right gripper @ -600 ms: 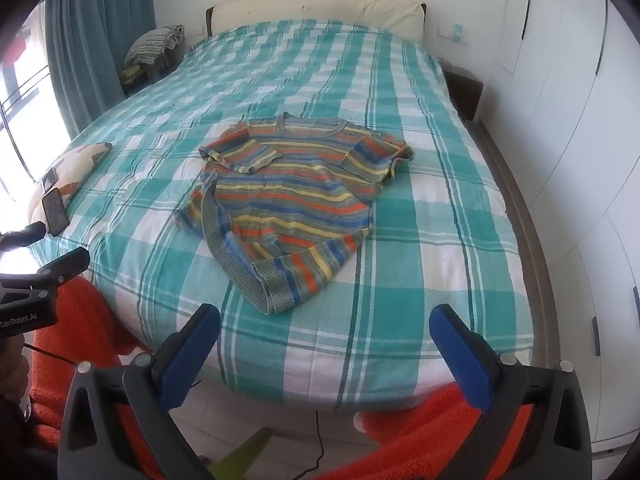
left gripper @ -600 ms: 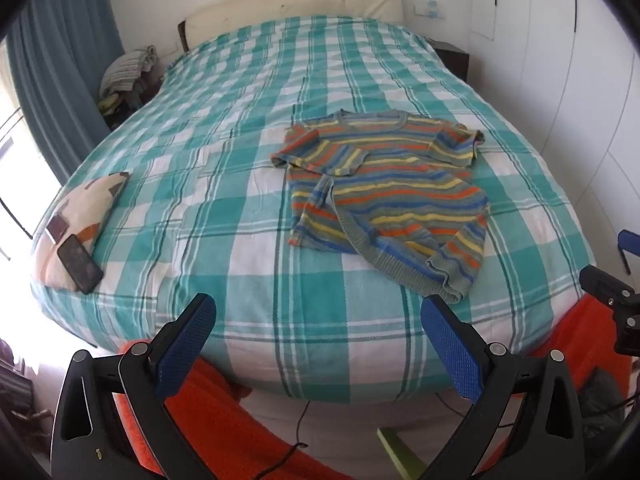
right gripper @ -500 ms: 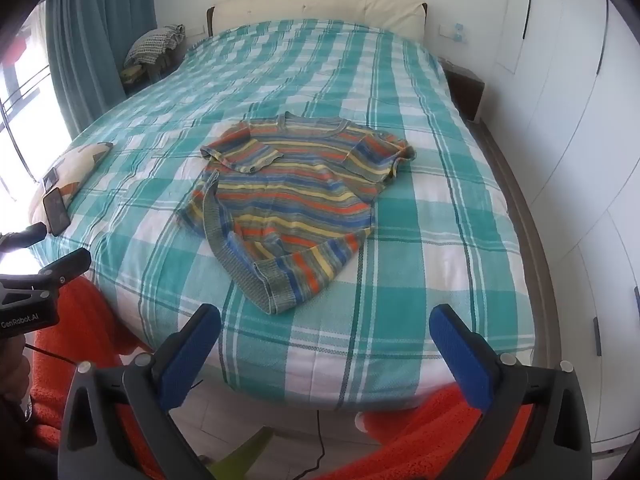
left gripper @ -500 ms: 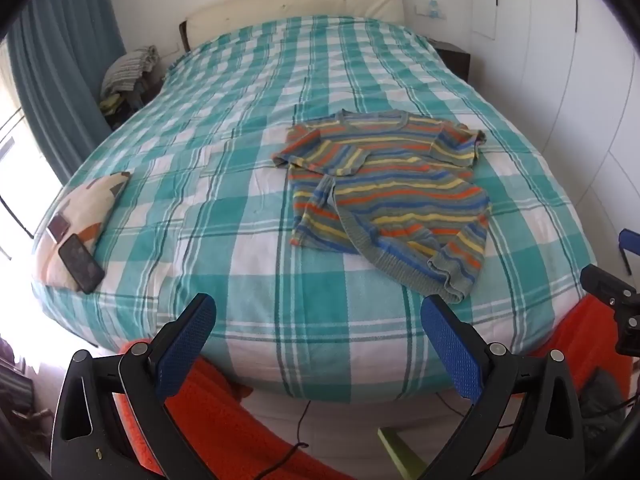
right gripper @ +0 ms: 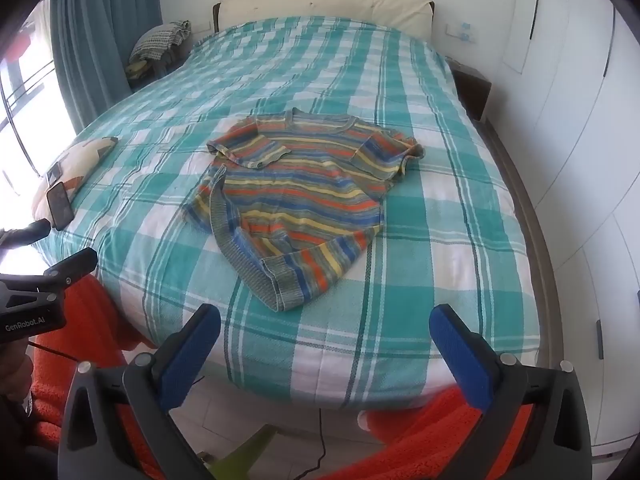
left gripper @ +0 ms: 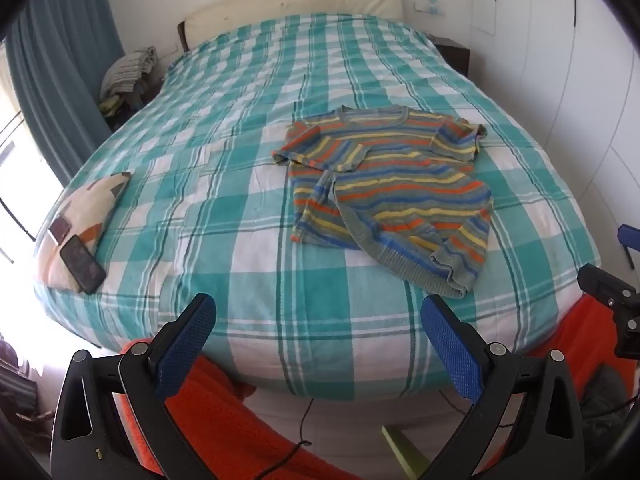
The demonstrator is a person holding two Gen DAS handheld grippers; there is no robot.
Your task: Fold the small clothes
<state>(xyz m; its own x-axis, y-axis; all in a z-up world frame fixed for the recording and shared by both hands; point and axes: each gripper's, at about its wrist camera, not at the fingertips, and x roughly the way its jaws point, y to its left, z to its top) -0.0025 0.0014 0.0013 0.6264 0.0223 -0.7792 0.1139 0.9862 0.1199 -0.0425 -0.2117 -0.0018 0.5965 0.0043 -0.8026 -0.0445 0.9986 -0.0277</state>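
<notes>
Striped in orange, yellow, blue and grey, the small knitted short-sleeved jumper (left gripper: 390,190) lies rumpled on the teal-and-white checked bed (left gripper: 240,184), its near hem turned over on itself. You are at the approach — both your left tongs (left gripper: 318,344) and right tongs (right gripper: 326,354) gape wide and empty, short of the bed's edge. Next you probably need to reach the hem and spread it flat. Only the left view shows the right tool's tip; only the right view shows the left tool's body.
</notes>
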